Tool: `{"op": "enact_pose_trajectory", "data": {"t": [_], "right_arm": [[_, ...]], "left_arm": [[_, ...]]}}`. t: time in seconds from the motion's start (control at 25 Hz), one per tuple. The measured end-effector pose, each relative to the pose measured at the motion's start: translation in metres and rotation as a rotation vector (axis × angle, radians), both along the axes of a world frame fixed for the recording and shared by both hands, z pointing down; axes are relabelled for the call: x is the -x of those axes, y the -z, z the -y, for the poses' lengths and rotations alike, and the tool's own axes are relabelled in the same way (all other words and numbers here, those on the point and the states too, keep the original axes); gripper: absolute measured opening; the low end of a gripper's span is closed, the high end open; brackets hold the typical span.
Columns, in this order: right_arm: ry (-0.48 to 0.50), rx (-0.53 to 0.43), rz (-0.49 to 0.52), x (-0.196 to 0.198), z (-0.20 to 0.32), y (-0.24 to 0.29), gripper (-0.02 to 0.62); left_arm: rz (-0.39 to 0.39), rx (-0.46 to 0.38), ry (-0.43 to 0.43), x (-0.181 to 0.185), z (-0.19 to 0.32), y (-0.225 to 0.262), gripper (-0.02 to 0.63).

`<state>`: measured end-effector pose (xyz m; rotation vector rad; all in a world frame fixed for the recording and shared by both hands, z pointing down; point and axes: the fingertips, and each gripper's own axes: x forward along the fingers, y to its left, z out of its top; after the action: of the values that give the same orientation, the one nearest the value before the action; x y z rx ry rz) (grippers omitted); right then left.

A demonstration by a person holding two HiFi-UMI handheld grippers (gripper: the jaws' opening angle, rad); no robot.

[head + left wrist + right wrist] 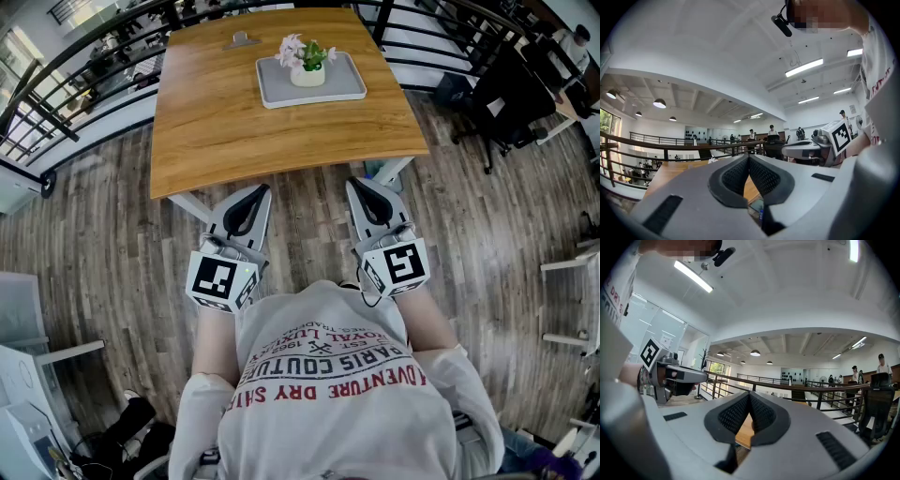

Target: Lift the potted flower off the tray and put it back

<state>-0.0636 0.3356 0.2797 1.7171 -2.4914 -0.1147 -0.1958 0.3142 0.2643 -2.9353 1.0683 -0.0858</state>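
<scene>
A potted flower [307,60] with pale pink blooms in a white pot stands on a grey tray [281,92] at the far side of the wooden table [225,122]. My left gripper [262,190] and right gripper [356,184] are held side by side, level, just short of the table's near edge and well away from the tray. In the left gripper view the left gripper [749,157] has its pads meeting at the tips, shut with nothing between them. The right gripper [750,393] is shut the same way and holds nothing. The flower is hidden in both gripper views.
A small metal clip-like item [242,39] lies on the table's far edge. A black railing [75,56] runs behind the table. Black office chairs [511,94] stand at the right. White furniture [574,300] stands by the right edge. Wooden floor lies under the grippers.
</scene>
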Motion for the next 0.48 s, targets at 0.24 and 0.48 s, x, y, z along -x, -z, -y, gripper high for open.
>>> {"op": "enact_pose_trajectory", "data": {"t": [0.24, 0.48], "right_arm": [[-0.002, 0.014, 0.020, -0.0024, 0.0012, -0.0026, 0.026], [-0.002, 0.007, 0.039, -0.0067, 0.0010, -0.0009, 0.026]], "left_arm": [[-0.003, 0.002, -0.007, -0.0041, 0.0014, -0.0015, 0.014], [-0.010, 0.000, -0.015, -0.0091, 0.0024, -0.0003, 0.014]]}}
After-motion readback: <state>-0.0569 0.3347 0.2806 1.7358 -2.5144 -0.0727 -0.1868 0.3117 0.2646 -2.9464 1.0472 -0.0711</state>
